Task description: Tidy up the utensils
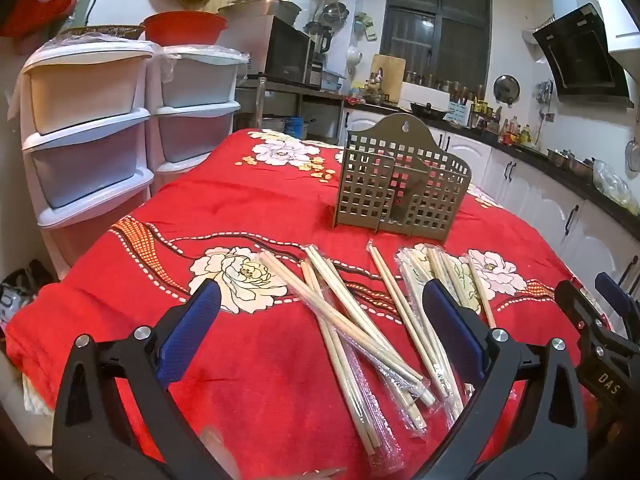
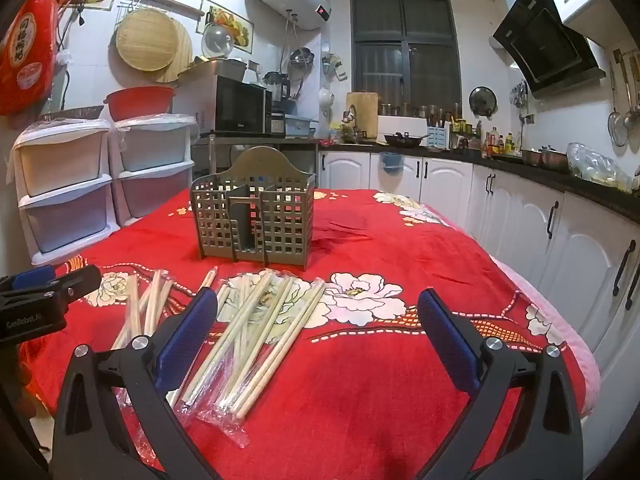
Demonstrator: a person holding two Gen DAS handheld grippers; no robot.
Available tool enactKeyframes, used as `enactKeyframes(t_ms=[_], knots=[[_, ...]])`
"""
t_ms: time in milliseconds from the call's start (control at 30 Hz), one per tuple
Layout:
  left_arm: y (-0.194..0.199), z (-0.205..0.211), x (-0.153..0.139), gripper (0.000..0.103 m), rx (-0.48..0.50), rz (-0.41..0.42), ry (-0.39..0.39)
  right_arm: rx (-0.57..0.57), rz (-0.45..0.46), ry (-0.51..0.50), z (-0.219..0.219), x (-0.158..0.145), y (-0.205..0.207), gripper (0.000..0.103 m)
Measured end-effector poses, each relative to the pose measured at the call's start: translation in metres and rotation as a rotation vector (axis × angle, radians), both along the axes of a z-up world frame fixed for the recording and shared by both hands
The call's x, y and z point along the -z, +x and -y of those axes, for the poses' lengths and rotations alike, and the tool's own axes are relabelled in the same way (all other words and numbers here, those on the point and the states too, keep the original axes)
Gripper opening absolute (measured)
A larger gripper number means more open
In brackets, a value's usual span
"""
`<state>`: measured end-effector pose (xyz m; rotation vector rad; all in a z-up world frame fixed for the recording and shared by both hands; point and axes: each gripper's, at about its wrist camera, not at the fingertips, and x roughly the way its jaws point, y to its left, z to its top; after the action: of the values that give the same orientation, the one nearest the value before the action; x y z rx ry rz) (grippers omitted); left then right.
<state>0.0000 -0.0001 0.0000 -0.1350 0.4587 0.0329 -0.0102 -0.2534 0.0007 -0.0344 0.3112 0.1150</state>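
Note:
Several wooden chopsticks, some in clear plastic sleeves, lie in loose piles (image 1: 360,320) on the red flowered cloth (image 1: 248,208). They also show in the right wrist view (image 2: 256,332). A brown perforated utensil holder (image 1: 400,184) stands upright behind them, empty as far as I can see; it also shows in the right wrist view (image 2: 254,220). My left gripper (image 1: 320,320) is open above the near pile and holds nothing. My right gripper (image 2: 318,320) is open just right of its pile and holds nothing. Each gripper shows at the edge of the other's view.
White plastic drawer units (image 1: 92,128) stand to the left of the table. White kitchen cabinets (image 2: 560,240) with a dark counter run along the right. The table's right edge (image 2: 576,344) drops off near the cabinets.

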Motion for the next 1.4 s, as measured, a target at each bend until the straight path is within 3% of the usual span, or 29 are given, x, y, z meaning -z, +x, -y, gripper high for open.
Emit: enactKeyframes(t_ms=[1400], knots=[[-0.0015, -0.0009, 0.001, 0.093, 0.0, 0.006, 0.002, 0.0, 0.002, -0.001, 0.0025, 0.0004, -0.0015, 0.097]])
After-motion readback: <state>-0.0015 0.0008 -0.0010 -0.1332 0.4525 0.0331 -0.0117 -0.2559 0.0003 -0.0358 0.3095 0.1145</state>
